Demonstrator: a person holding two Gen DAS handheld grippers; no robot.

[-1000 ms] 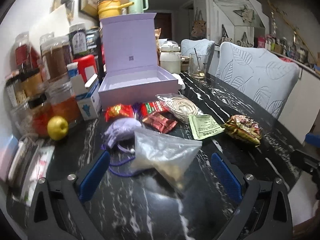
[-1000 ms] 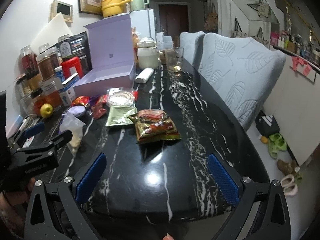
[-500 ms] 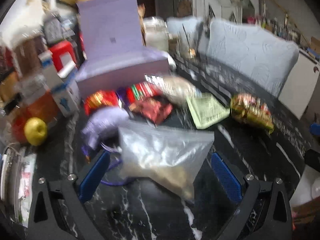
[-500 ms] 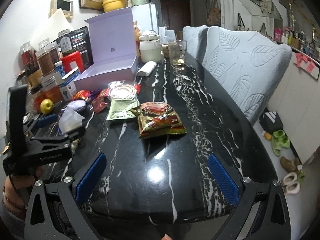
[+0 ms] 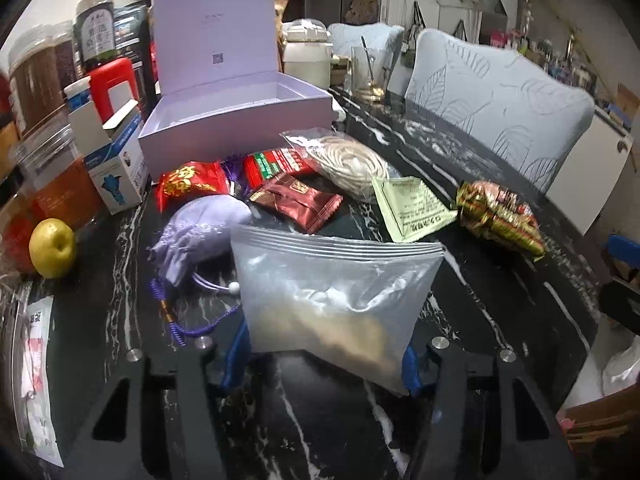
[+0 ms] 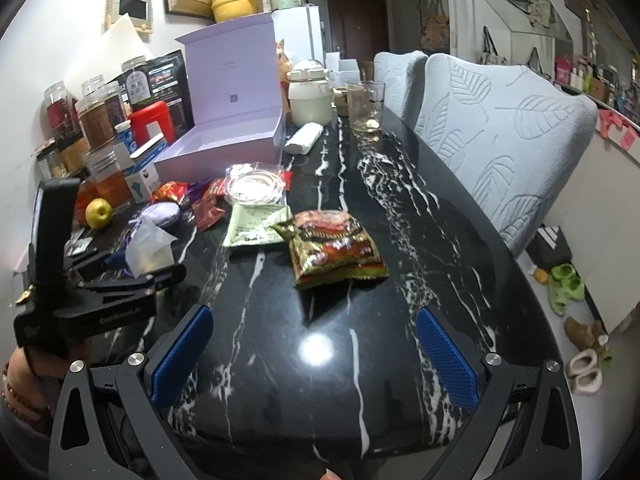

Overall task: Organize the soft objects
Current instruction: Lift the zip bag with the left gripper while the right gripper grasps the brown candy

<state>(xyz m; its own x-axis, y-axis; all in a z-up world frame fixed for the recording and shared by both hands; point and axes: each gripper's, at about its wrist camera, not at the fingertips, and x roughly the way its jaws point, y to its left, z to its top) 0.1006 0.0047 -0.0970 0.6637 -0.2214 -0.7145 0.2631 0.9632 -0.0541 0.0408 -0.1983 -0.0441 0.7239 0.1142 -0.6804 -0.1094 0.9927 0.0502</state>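
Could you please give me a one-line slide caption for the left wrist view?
Left gripper closing on a clear zip bag on the black marble table, open lilac box behind.

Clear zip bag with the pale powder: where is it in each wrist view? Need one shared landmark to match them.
Left wrist: the clear zip bag fills the lower centre, its bottom edge between the closing left claw.
Right wrist: same bag at mid left, small, at the tip of the left claw.
Shared landmark: the open lilac box, behind the bag in both.
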